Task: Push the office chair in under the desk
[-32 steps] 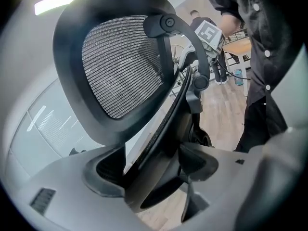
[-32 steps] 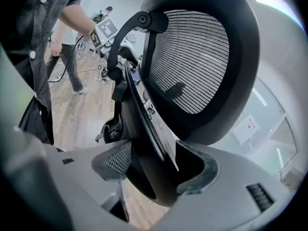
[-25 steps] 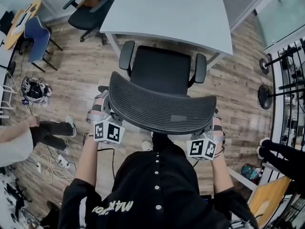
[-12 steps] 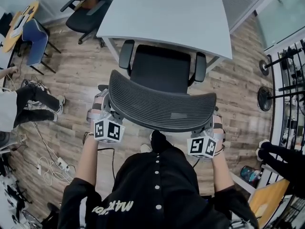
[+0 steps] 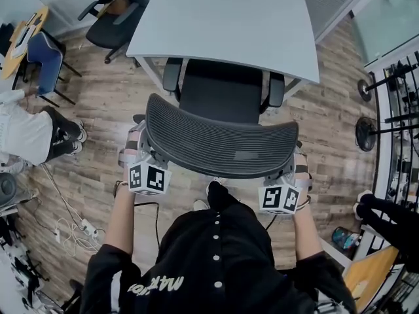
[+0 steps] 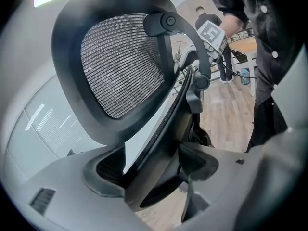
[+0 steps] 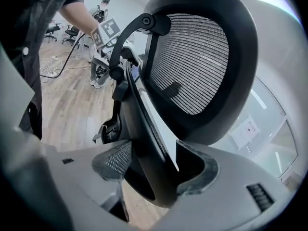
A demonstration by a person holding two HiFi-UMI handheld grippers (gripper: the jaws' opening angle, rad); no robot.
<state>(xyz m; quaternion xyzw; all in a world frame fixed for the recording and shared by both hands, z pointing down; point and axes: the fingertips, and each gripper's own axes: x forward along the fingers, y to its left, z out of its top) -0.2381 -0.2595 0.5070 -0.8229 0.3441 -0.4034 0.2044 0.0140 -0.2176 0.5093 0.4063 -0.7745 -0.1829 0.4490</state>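
Black office chair (image 5: 219, 139) slid farther under pale desk (image 5: 222, 18).

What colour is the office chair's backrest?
The backrest is grey ribbed mesh in a black frame, clearest in the left gripper view.
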